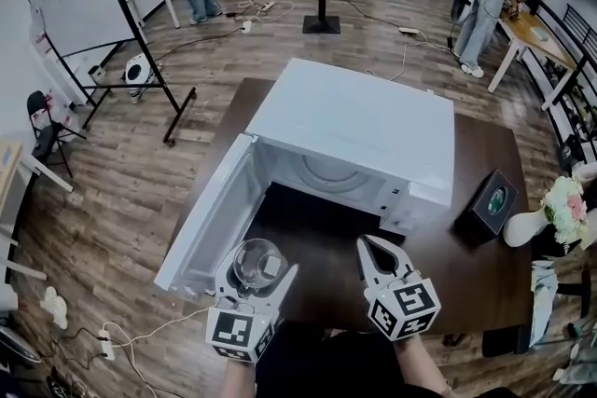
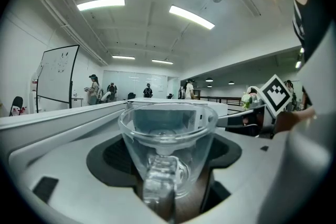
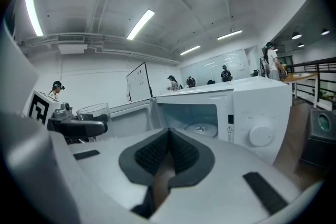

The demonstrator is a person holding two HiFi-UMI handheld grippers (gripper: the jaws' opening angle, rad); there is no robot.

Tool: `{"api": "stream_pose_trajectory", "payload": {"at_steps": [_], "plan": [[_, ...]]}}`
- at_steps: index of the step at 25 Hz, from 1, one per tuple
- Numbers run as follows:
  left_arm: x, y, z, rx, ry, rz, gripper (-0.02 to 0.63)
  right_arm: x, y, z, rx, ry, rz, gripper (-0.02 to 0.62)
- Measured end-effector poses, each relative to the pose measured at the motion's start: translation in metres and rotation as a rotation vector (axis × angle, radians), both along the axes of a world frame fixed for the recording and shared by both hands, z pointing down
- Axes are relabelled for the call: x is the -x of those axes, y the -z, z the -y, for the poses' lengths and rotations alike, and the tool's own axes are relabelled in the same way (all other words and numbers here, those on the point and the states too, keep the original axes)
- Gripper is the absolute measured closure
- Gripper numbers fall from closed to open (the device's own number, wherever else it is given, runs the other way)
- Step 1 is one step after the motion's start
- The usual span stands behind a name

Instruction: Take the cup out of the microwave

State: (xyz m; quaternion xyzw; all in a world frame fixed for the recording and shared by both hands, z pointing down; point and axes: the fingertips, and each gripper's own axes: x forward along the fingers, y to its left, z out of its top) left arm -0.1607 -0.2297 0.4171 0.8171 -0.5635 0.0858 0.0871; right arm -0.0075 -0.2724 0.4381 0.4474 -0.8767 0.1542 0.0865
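Clamped on the cup with the left gripper, jaws wide around it, handle toward 6 o'clock. Already outside the microwave, open cavity at 12 o'clock. At 3 o'clock, right gripper pinched together, empty.

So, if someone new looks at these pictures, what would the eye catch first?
First the white microwave, in the middle of the dark table, with its door open to the left. Next the clear glass cup, clamped in the left gripper just in front of the open cavity, outside it. The right gripper beside it is shut and empty.
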Motion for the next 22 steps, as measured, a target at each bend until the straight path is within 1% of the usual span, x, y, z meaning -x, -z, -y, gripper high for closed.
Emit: {"api": "stream_pose_trajectory", "payload": {"at_steps": [4,8,17,22], "plan": [[0.004,0.0,-0.001,-0.001,0.001,0.005,0.221,-0.008,0.004,0.001,-0.029,-0.019,-0.025,0.601],[0.005,-0.003,0.001,0.001,-0.002,0.009,0.221,-0.011,0.006,0.0,-0.037,-0.029,-0.029,0.601],[0.005,-0.01,0.005,0.011,-0.015,0.022,0.221,-0.011,0.005,-0.002,-0.017,-0.045,-0.007,0.601],[0.006,-0.014,0.007,0.015,-0.014,0.027,0.221,-0.011,0.004,-0.002,-0.016,-0.05,-0.013,0.601]]}}
